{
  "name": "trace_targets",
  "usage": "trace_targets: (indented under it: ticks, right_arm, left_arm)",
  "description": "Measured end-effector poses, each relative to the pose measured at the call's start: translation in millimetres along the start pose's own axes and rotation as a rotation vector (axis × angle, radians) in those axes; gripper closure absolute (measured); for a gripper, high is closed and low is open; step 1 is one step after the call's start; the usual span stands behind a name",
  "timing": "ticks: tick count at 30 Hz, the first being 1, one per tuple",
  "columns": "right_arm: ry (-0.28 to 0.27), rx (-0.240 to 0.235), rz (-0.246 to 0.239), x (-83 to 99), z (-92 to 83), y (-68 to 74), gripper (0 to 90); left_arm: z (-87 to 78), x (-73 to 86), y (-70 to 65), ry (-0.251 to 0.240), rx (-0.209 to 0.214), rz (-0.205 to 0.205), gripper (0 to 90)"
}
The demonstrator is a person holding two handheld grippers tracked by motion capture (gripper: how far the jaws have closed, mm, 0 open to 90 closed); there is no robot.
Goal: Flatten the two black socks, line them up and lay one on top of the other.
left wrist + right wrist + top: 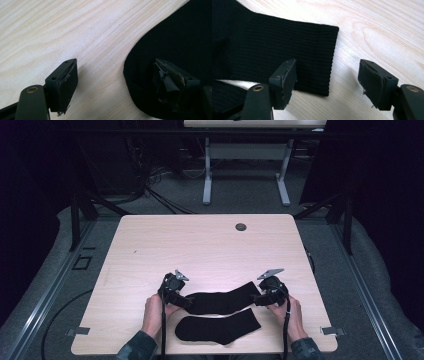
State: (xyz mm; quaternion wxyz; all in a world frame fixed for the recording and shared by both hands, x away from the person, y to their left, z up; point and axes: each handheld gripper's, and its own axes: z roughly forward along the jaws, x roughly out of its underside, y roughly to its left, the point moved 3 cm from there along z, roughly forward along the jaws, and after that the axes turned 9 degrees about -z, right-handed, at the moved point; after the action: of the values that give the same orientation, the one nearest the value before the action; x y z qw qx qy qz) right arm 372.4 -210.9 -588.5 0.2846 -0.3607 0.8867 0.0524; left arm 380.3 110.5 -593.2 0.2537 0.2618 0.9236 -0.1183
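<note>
Black sock (220, 301) flat near worktop (200, 245) front edge, second sock (218, 327) just nearer; left claw (181, 298) at toe, right claw (260, 298) at cuff, both spread, holding nothing; risk: a shallow regrip snags one layer only.

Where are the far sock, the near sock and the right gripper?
far sock (220, 301), high view, middle of the foot.
near sock (217, 327), high view, middle of its body.
right gripper (327, 83), right gripper view, midway between its open fingers, over the far sock's cuff edge.
</note>
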Motion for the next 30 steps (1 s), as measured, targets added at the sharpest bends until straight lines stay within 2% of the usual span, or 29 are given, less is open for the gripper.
trace_targets:
  ticks: [6, 8, 10, 11, 12, 13, 18, 23, 25, 30]
  right_arm:
    - [0.006, -0.007, -0.011, -1.3, 1.3, 3.9, 28.8]
    - [-0.014, -0.011, -0.008, -3.1, 3.3, 8.0, 28.2]
    - [0.005, -0.009, -0.029, -4.0, 2.8, 8.7, 27.6]
    - [-0.013, -0.011, -0.01, -4.6, 4.3, 11.1, 26.8]
    - [-0.013, -0.021, -0.011, -5.1, 4.9, 11.5, 26.5]
    - [0.01, -0.027, -0.026, -5.3, 3.9, 11.1, 26.3]
    - [-0.007, -0.046, -0.02, -7.7, 7.2, 16.4, 22.8]
    - [0.011, -0.045, -0.03, -10.0, 8.4, 20.6, 18.6]
    - [0.001, -0.06, -0.023, -10.5, 9.8, 22.5, 17.3]
    - [0.004, -0.047, -0.017, -9.3, 11.7, 20.3, 12.7]
  left_arm:
    - [-2.0, 0.3, 3.4, 0.008, -0.021, 0.013, 21.1]
    - [-2.7, 0.8, 5.4, 0.011, -0.024, 0.012, 21.1]
    - [-3.3, 1.7, 7.9, 0.006, -0.038, 0.011, 21.0]
    - [-3.6, 2.4, 9.7, 0.005, -0.038, 0.01, 20.4]
    - [-4.1, 3.1, 11.5, 0.005, -0.038, 0.009, 19.5]
    - [-4.2, 4.2, 13.3, 0.001, -0.038, 0.002, 18.6]
    - [-7.3, 9.2, 21.7, 0.002, -0.025, -0.014, 17.7]
    - [-10.0, 13.4, 27.5, 0.004, -0.027, -0.027, 17.4]
    - [-11.2, 15.2, 29.4, 0.006, -0.02, -0.036, 17.2]
    - [-11.4, 15.6, 29.8, 0.002, -0.035, -0.029, 16.3]
